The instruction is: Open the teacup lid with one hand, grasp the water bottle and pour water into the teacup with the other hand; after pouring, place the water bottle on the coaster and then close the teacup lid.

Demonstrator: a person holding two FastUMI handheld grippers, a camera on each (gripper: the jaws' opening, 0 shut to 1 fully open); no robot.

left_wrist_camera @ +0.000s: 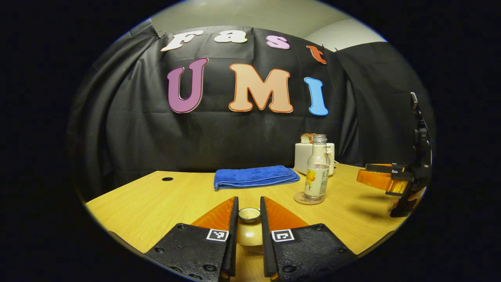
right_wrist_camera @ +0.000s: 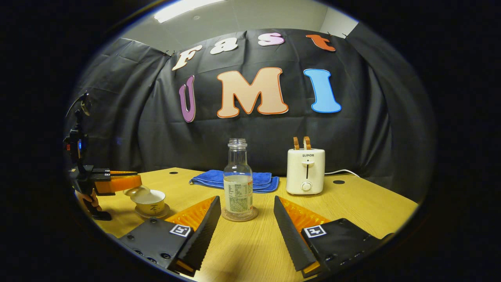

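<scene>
In the left gripper view my left gripper [left_wrist_camera: 249, 201] is shut on the knob of the teacup lid [left_wrist_camera: 249, 214]. The right gripper view shows that gripper [right_wrist_camera: 135, 184] at far left, holding the lid [right_wrist_camera: 137, 191] tilted just above the rim of the white teacup [right_wrist_camera: 150, 203], which sits on its saucer. The clear water bottle [right_wrist_camera: 238, 184], uncapped and partly filled, stands upright on the round coaster [right_wrist_camera: 253, 215]. My right gripper [right_wrist_camera: 246, 199] is open, its fingers either side of the bottle's base without touching it. The bottle [left_wrist_camera: 316, 172] and the right gripper [left_wrist_camera: 364, 175] also appear in the left gripper view.
A folded blue towel [right_wrist_camera: 235, 179] lies behind the bottle. A cream toaster [right_wrist_camera: 305, 171] with two slices of bread stands at the back right, its cord trailing right. The wooden table [right_wrist_camera: 352, 203] has cable holes near its far edge.
</scene>
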